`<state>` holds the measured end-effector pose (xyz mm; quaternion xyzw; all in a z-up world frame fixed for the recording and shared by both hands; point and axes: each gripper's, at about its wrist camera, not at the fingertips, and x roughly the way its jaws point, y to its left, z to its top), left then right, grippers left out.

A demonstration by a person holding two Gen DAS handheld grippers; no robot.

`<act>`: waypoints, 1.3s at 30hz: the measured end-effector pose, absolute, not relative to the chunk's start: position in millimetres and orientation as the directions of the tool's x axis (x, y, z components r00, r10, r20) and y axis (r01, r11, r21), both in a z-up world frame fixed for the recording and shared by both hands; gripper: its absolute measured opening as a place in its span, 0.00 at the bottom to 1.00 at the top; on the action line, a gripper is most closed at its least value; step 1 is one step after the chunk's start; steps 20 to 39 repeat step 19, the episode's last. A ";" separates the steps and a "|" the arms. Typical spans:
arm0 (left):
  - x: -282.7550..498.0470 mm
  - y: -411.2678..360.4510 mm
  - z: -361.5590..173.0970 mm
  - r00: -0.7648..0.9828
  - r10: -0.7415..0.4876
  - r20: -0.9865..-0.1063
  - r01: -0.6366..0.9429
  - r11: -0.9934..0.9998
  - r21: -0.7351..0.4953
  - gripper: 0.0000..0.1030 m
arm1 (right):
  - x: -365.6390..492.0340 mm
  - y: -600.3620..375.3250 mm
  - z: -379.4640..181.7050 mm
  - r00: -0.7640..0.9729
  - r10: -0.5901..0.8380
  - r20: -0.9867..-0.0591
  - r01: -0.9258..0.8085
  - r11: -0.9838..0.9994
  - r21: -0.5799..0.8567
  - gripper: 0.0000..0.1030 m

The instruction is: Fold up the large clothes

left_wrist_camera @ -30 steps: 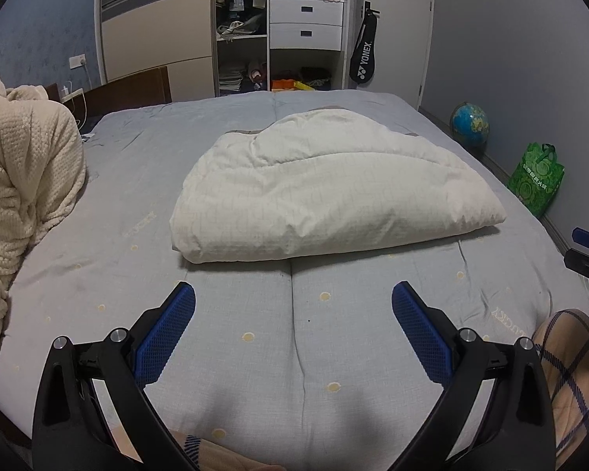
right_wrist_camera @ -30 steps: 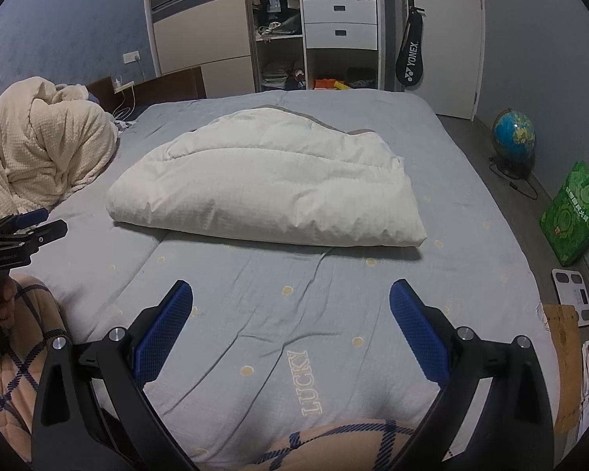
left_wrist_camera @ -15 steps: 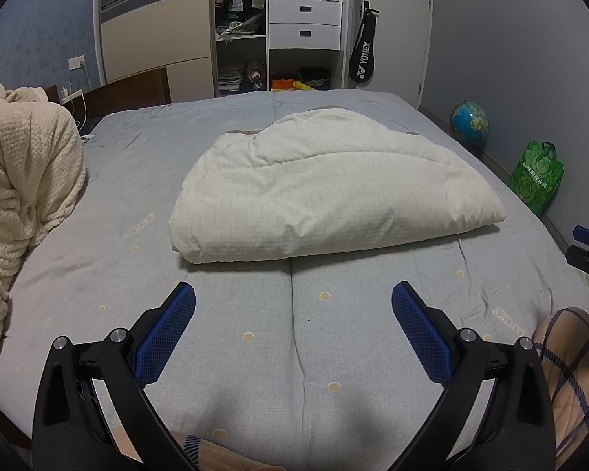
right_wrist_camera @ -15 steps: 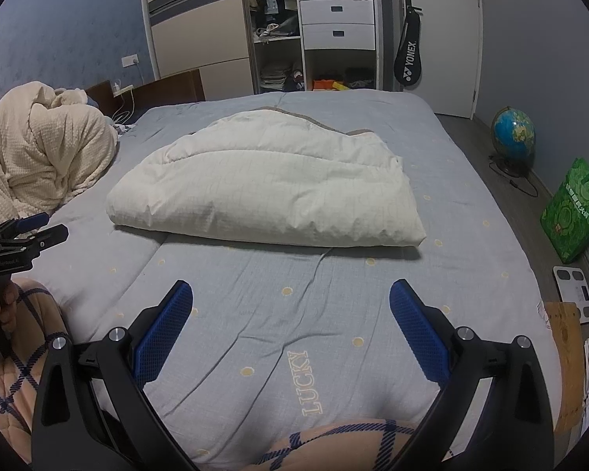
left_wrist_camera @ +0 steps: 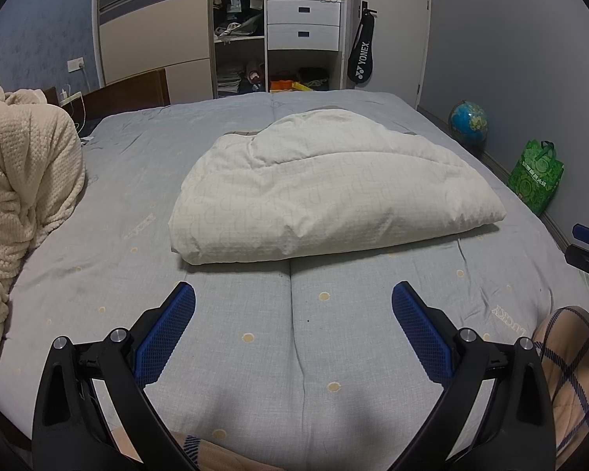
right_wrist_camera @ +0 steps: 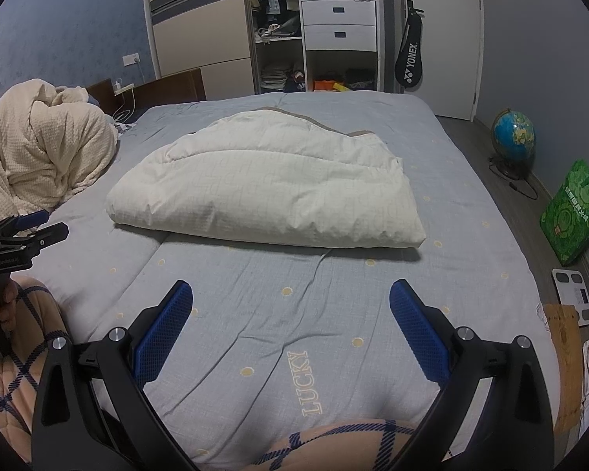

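Duvet's [left_wrist_camera: 326, 192] far edge perhaps hidden

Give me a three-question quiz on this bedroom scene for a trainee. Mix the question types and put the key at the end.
1. True or false: the left tool is shut on the white folded quilt.
2. Multiple choice: what lies at the bed's left edge, as seen in the left wrist view? A) a cream knitted blanket B) a suitcase C) a laptop
3. Fill in: the word printed on the grey bedsheet near the right tool is ____.

Key: 1 false, both tools are open and short of the quilt. 2 A. 3 LUCKY.
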<state>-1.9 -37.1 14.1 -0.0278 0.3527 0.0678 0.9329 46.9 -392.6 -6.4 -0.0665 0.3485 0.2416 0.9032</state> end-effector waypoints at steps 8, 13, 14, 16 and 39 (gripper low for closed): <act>-3.8 -36.9 14.6 0.752 0.074 -0.655 -0.108 0.994 -0.012 0.94 | 46.1 -392.3 -5.5 0.641 0.391 -0.661 -0.483 0.874 0.048 0.93; -2.0 -34.7 13.6 0.745 0.082 -0.662 -0.118 0.993 -0.010 0.94 | 46.1 -392.4 -5.5 0.641 0.391 -0.661 -0.483 0.874 0.049 0.93; -1.9 -34.4 13.7 0.745 0.082 -0.662 -0.120 0.993 -0.011 0.94 | 46.1 -392.3 -5.5 0.641 0.391 -0.661 -0.483 0.874 0.049 0.93; -1.8 -34.0 13.8 0.745 0.083 -0.662 -0.120 0.993 -0.011 0.94 | 46.1 -392.4 -5.6 0.641 0.390 -0.661 -0.483 0.874 0.048 0.93; -1.9 -34.0 13.8 0.745 0.083 -0.662 -0.118 0.993 -0.009 0.94 | 46.0 -392.4 -5.6 0.641 0.391 -0.660 -0.483 0.874 0.048 0.93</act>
